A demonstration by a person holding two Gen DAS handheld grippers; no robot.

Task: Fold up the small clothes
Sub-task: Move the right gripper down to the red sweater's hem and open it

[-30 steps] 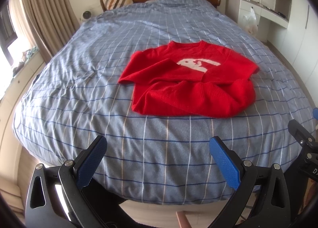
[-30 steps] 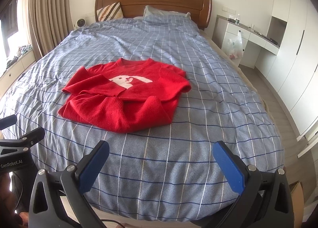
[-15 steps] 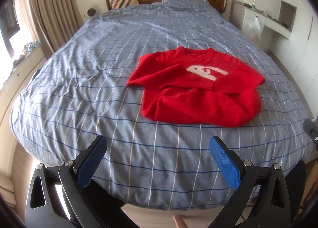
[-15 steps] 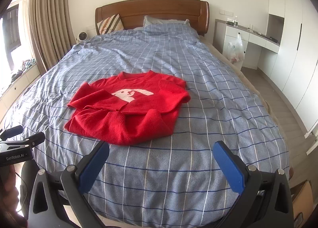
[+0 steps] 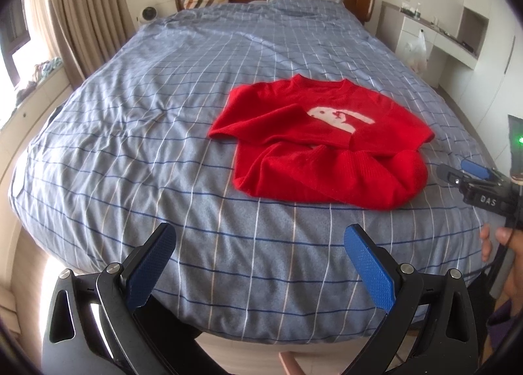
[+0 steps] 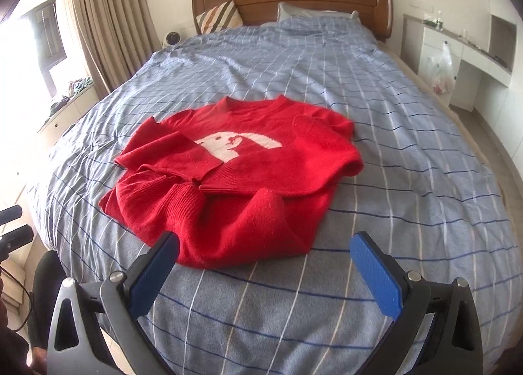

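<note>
The bed (image 5: 137,133), spread with a blue checked cover, filled both views, and the red sweater (image 5: 323,153) lay on it near the foot, right of centre from the left wrist camera, its sleeves crossed over the chest and its lower body bunched toward the near edge. The greatest risk, as I judged it, lay in that thick, soft knit: a pinch taken at the rumpled hem could catch only the top layer, or take up the cover beneath as well, so the fold would drag crooked or pull the bedding with it. The crossed sleeves could also slide loose if the body were lifted unevenly by the two sides. The left gripper (image 5: 258,254) hung over the foot of the bed with its blue pads spread wide and nothing between them, well short of the garment. The right gripper (image 6: 264,257) was likewise spread and empty, its left pad (image 6: 153,273) just before the sweater's near edge, though whether it touched the cloth I could not tell. The white motif (image 6: 238,144) on the chest carried no lettering. On the right tool's body, seen from the left camera, the letters "DAS" (image 5: 488,201) could be read.
</note>
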